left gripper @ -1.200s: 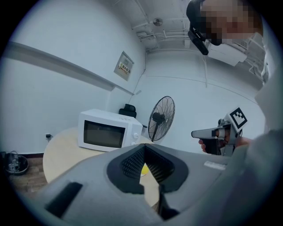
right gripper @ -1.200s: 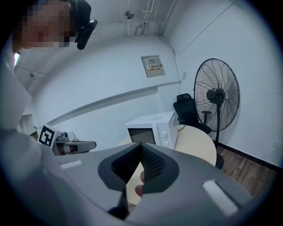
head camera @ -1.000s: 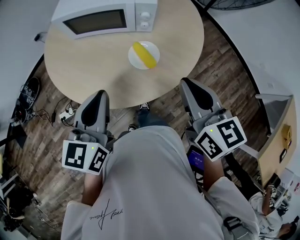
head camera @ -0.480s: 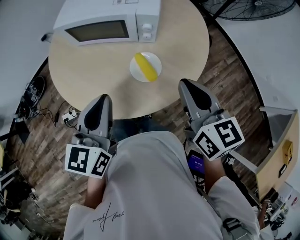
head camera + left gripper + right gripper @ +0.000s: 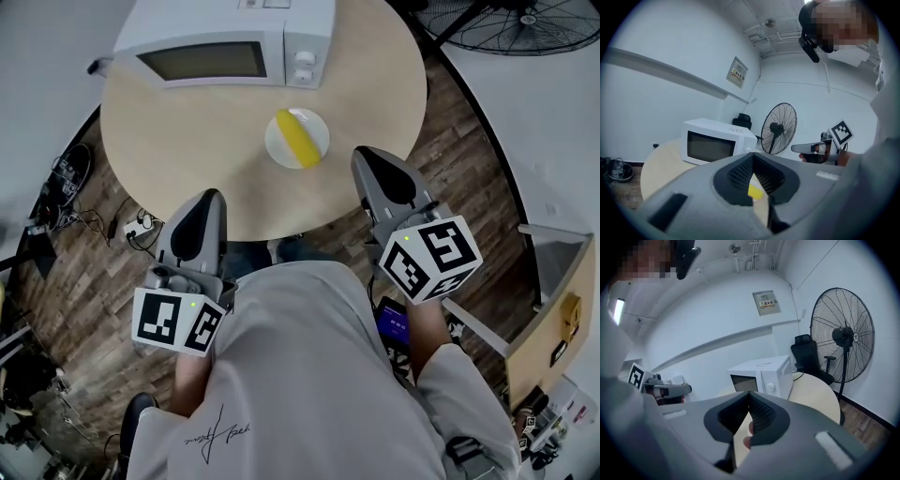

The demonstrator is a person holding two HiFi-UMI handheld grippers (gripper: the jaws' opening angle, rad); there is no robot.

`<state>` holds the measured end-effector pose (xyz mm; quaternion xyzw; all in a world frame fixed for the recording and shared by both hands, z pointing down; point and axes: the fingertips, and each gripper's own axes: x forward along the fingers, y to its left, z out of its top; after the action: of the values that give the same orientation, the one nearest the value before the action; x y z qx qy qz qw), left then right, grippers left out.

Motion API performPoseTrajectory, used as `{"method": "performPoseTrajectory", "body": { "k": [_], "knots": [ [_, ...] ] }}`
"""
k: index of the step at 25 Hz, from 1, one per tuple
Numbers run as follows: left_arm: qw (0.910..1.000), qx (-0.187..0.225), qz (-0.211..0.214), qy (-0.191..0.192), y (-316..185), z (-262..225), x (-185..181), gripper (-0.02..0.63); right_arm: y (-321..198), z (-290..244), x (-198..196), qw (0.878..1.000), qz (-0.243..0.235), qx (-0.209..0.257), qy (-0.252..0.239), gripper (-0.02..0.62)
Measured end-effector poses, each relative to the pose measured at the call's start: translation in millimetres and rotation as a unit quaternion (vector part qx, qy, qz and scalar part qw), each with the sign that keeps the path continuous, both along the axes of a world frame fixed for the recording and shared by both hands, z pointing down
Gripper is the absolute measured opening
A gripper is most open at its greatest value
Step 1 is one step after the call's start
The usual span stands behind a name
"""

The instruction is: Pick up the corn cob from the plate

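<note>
**A:** Start at the left. How is the left tool?

**B:** The left tool (image 5: 208, 197) hangs at the near edge of the round desk (image 5: 169, 141). Its jaws are together with nothing between them, and the cob sits at its two o'clock.

**A:** And the cob itself?

**B:** The corn cob (image 5: 298, 138) lies on a small white plate (image 5: 275, 152), just in front of the microwave (image 5: 225, 47). It runs from eleven to five o'clock across the plate.

**A:** How will it handle?

**B:** I'd guess stiff, fairly light and round, so it's likely to roll on the smooth plate. The bumpy kernels should give the pads some bite. I'd take it across the middle, with the jaws square to its length.

**A:** The right side?

**B:** The right tool (image 5: 362, 156) is also closed and empty, and the cob is at its ten o'clock. It looks the nearer of the two, but its jaws must part before any grasp.
</note>
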<state>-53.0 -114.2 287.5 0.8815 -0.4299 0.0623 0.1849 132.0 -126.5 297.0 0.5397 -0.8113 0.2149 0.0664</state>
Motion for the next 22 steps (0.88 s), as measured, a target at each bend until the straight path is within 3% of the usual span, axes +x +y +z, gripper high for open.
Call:
{"method": "performPoseTrajectory", "body": {
  "k": [22],
  "knots": [
    [0.9998,-0.014,0.012,-0.005,-9,10,-9,-0.008,-40,43,-11,0.999,-0.013,-0.046,0.024,0.026]
  ]
}}
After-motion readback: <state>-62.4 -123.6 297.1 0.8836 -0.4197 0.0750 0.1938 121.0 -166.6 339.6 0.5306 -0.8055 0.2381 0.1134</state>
